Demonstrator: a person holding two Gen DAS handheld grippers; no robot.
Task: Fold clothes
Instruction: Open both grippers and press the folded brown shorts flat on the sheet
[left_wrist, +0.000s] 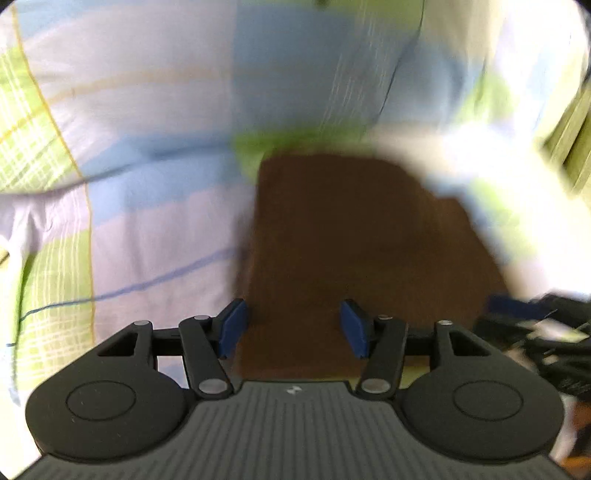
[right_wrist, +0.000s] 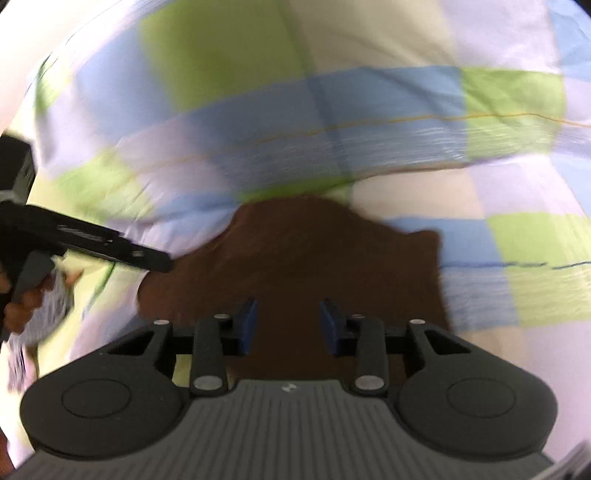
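Left gripper (left_wrist: 291, 328): jaws apart, nothing between them, over brown garment (left_wrist: 354, 251).
Brown garment: flat on checked bedsheet (left_wrist: 147, 147), partly folded; long axis apparently running away from both cameras; blur hides its edges.
Right gripper (right_wrist: 288, 325): jaws apart, empty, above garment's near part.
Advice: pinch matching near corners, fold evenly.

- A checked bedsheet (left_wrist: 155, 155) (right_wrist: 369, 122) in pale lilac, blue, green and cream squares covers the whole surface, with thin yellow and blue lines running through it.
- The sheet shows soft wrinkles and folds.
- A brown cloth (left_wrist: 354, 236) (right_wrist: 295, 258) lies flat on the sheet, its edges uneven.
- The pictures are blurred, so finer detail cannot be told.
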